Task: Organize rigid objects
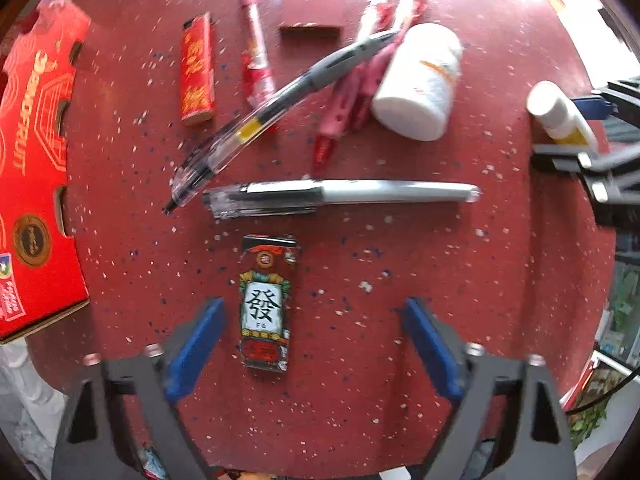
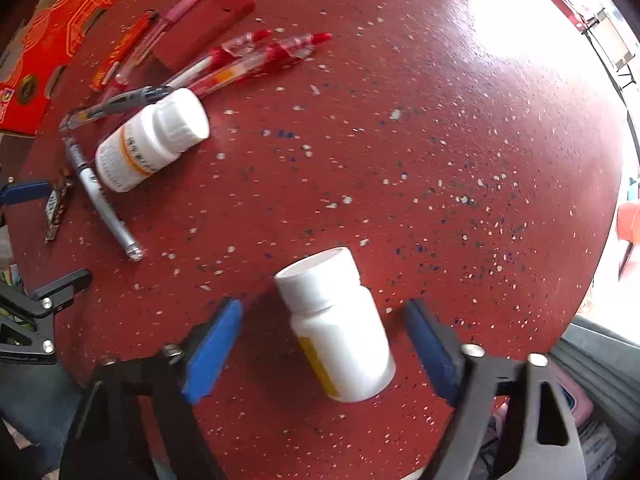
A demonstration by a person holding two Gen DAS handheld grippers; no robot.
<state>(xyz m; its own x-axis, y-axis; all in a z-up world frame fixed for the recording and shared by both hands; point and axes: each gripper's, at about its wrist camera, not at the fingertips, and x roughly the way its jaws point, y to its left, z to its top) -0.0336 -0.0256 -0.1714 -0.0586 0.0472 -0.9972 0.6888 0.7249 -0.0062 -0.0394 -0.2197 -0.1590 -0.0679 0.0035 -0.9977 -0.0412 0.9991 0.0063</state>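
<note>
A decorated lighter (image 1: 266, 304) with a large black character lies on the red speckled table (image 1: 360, 380). It lies between the blue pads of my left gripper (image 1: 314, 308), nearer the left pad, and neither pad touches it. A small white pill bottle (image 2: 340, 328) with a yellow label lies on its side between the pads of my right gripper (image 2: 324, 306), with a gap on each side. Both grippers point down at the table and stand open. In the left wrist view the right gripper (image 1: 576, 132) shows at the right edge around the same bottle (image 1: 556, 114).
Beyond lie a white marker (image 1: 360, 192), a clear black pen (image 1: 280, 112), several red and pink pens (image 1: 256, 40), a red lighter (image 1: 196, 70), a larger white bottle (image 1: 420, 80) and a dark red box (image 1: 312, 8). A red cardboard carton (image 1: 36, 160) stands at the left edge.
</note>
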